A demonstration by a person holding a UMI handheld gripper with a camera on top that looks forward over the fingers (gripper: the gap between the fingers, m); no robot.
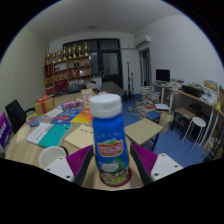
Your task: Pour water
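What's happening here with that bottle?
A hand-held set of tongs is gripping a blue plastic bottle with a white cap, both pink pads pressed against its sides. The bottle is upright, lifted in front of a table cluttered with colourful books and papers. Nothing is being poured yet.

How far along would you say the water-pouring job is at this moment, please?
Done: the hand-held gripper has the bottle between its pink-padded fingers, apparently clamped and lifted above the table. In hand: the bottle is carried upright, its white cap on. Left: uncapping, reaching a container and tipping; no pouring shows, and no receiving cup is clearly visible.
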